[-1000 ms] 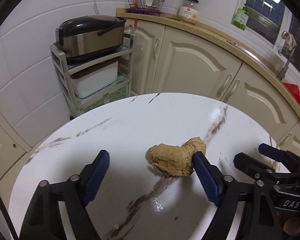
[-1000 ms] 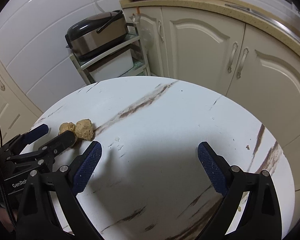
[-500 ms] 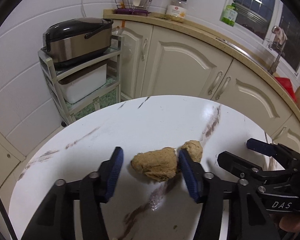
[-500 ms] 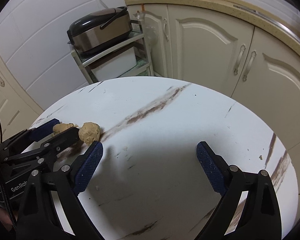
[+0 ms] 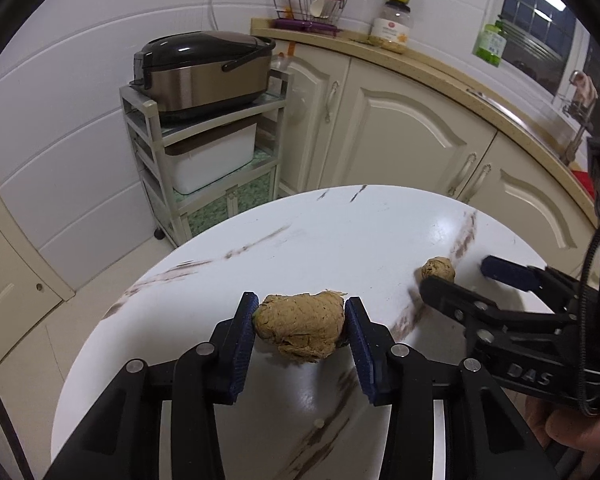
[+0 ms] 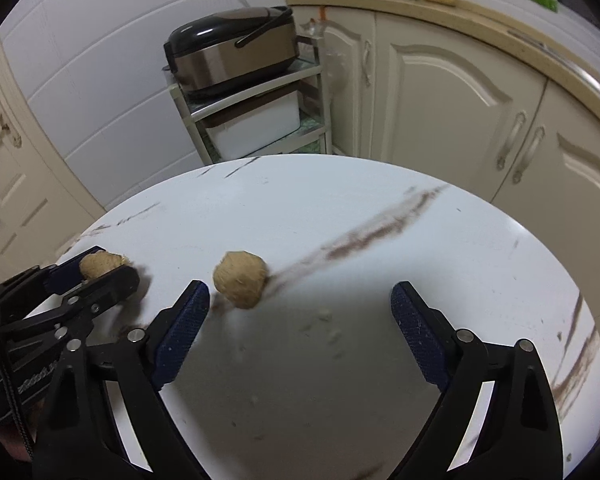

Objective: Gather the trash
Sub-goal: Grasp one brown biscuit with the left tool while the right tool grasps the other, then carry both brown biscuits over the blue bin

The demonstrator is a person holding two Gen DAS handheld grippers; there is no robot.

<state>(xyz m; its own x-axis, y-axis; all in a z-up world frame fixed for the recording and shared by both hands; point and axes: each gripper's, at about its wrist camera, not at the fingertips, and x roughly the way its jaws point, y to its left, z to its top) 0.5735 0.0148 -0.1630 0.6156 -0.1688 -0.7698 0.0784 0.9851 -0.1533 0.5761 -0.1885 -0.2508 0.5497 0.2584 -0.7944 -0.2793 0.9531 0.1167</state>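
The left gripper is clamping the bigger tan lump between its two blue pads, one pad pressed to each flank, so the lump is bulging above and below the pinch; its jaws have just been closing, and they are now seated on the piece. The hold looks square across the lump's width, probably because a crumbly, soft-looking piece would tear or slip from a corner pinch. From this view I cannot tell whether the lump is riding just clear of the table or brushing it. The smaller lump is lying alone on the white marbled top, well apart from the first, just beyond the tip of the near finger of the right gripper and left of the gap's middle rather than inside it. That gripper is standing wide and holding nothing; its jaws have just been narrowing a little, with no piece between them, which I judge to be pre-shaping for a small target while it is lining up. Pale crumbs are scattered on the top between the two fingers. No bin is showing in either view, so where the pieces are going cannot be said. The next need, I think, is shifting the right gripper leftward until the small lump is centred between its fingers.
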